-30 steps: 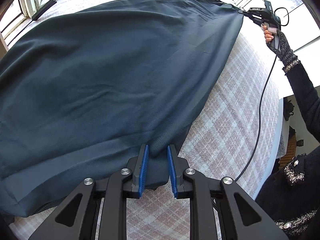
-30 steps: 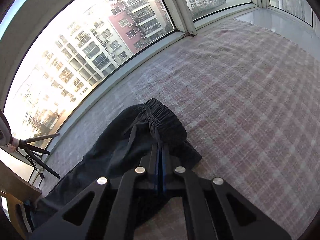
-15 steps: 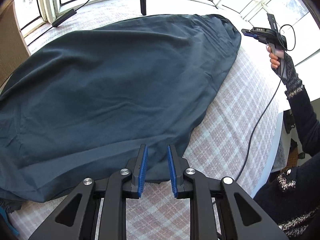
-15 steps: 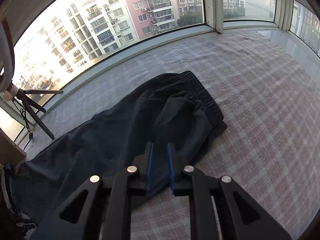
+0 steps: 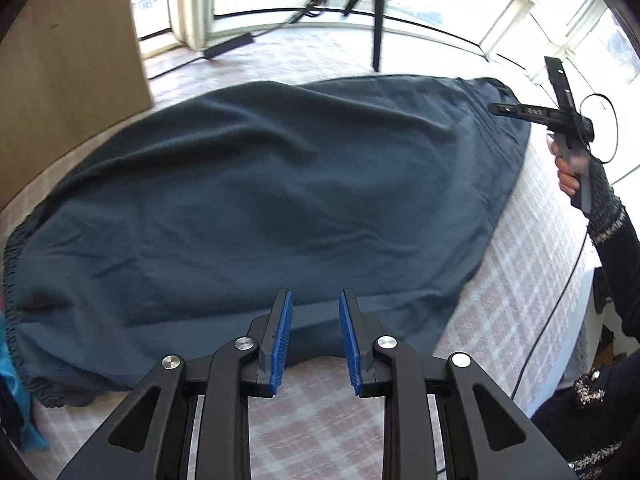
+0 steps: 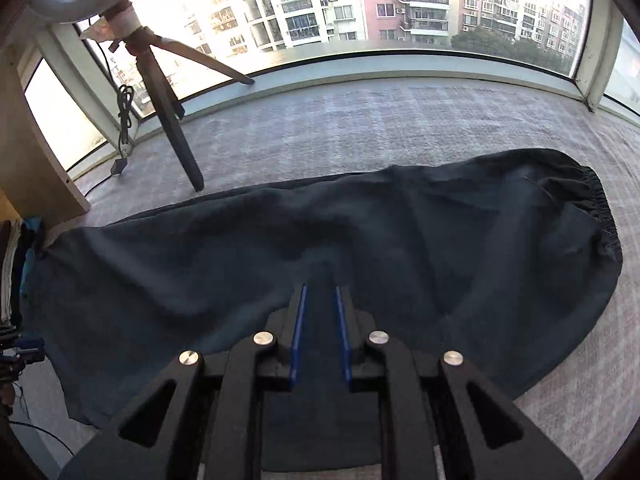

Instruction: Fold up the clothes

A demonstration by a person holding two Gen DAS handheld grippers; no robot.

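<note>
A dark blue garment (image 5: 280, 200) lies spread flat on the plaid-covered table (image 5: 520, 280). It has a gathered elastic edge (image 6: 600, 208) at one end. My left gripper (image 5: 315, 300) hovers over the garment's near hem. Its jaws are opening, with nothing gripped between the blue pads (image 5: 282, 340). In the right wrist view the right gripper (image 6: 320, 290) hangs above the garment (image 6: 360, 240), with its pads a little apart and no cloth pinched. The left wrist view shows that right gripper (image 5: 494, 109) in a person's hand (image 5: 568, 168), off the garment's far right end.
A tripod (image 5: 376, 20) stands by the windows behind the garment, also visible as the tripod (image 6: 172, 120) at the left. A wooden panel (image 5: 60, 60) rises at the far left. A black cable (image 5: 560, 300) trails over the table's right edge. Something blue (image 5: 12, 400) lies at the left.
Both grippers let go of the garment, which dropped from stretched taut to lying flat. The left gripper drew back and rose. The right gripper's jaws parted and it swung back along the garment.
</note>
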